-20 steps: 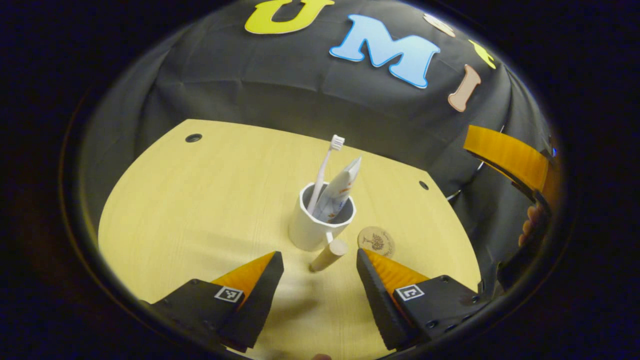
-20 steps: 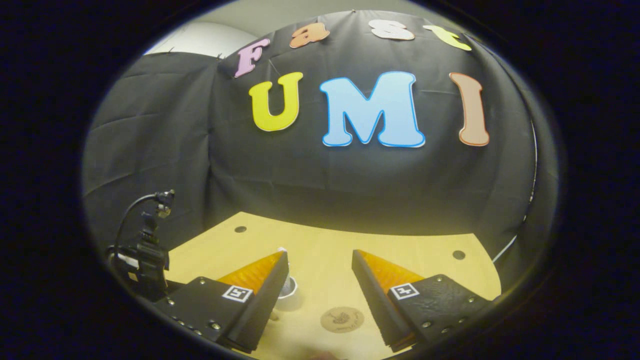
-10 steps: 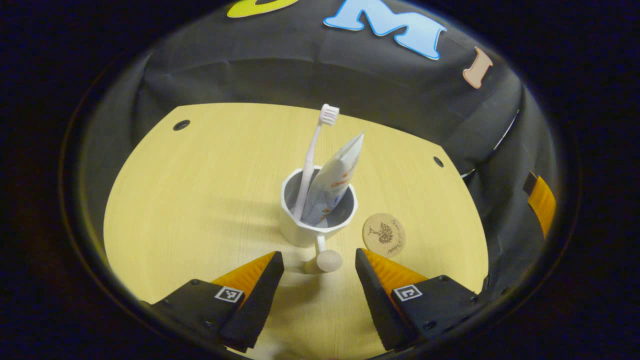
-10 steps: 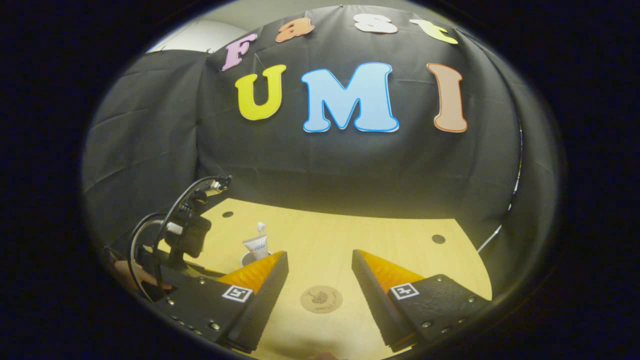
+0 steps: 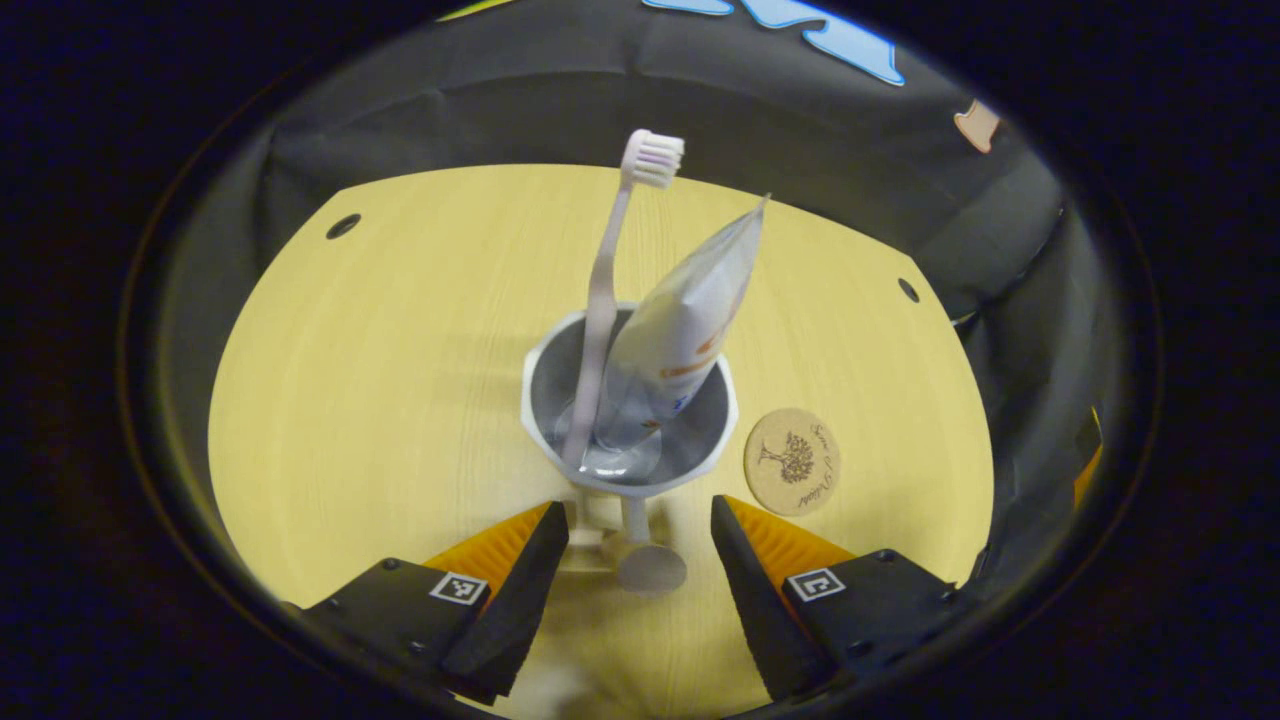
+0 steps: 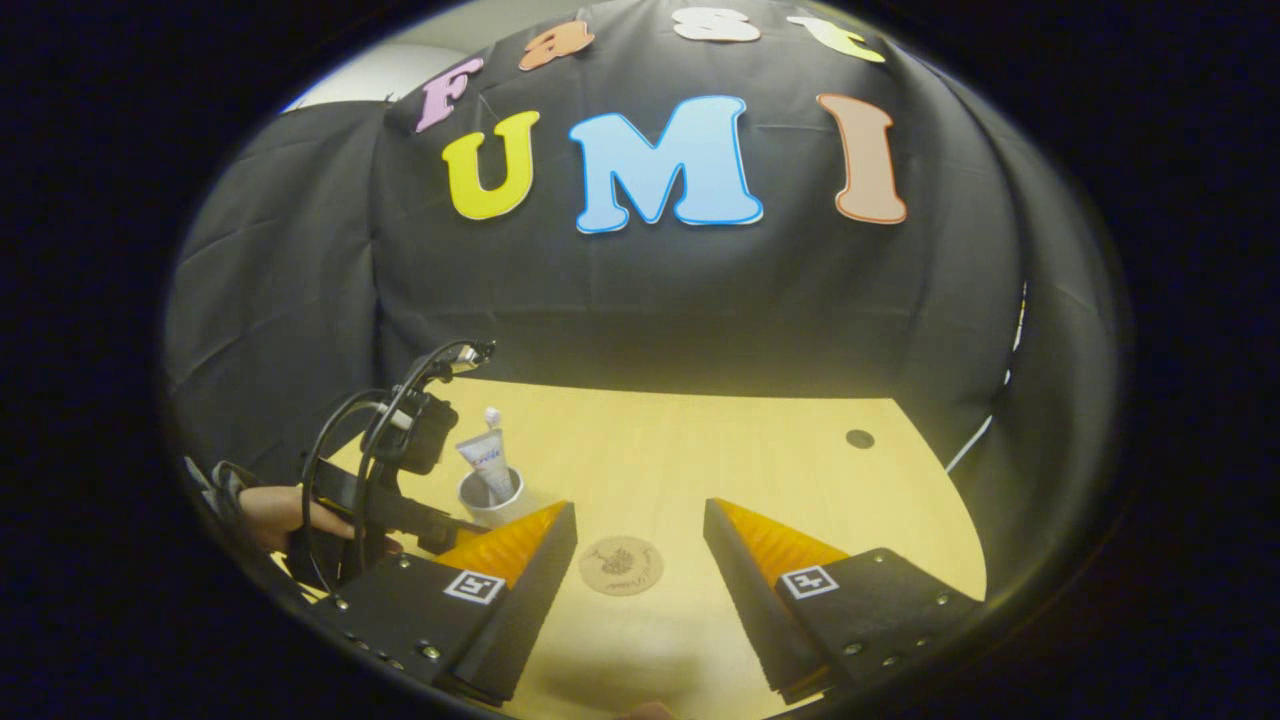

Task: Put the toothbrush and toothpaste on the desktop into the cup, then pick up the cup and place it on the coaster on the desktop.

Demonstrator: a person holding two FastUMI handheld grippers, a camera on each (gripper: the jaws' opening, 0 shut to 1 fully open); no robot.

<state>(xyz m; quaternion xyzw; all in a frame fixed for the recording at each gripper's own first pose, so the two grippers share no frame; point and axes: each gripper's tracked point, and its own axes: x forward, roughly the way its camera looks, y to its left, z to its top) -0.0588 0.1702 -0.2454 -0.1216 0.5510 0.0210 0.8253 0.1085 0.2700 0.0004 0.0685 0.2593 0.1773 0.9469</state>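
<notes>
a white faceted ceramic cup [image 5: 628, 420] is standing on the pale wooden desktop [image 5: 380, 400], holding a pale pink toothbrush [image 5: 610, 290] and a silvery toothpaste tube [image 5: 680, 340] leaning upright inside. compared with a moment ago, the left gripper [image 5: 640, 545] is sitting closer, its fingers spread wide on either side of the cup's round-ended wooden handle [image 5: 645, 560], not touching it. the round cork coaster [image 5: 792, 461] is lying just right of the cup. the right gripper [image 6: 640, 550] is hovering with fingers wide apart, holding nothing, the coaster [image 6: 621, 566] now showing between them.
</notes>
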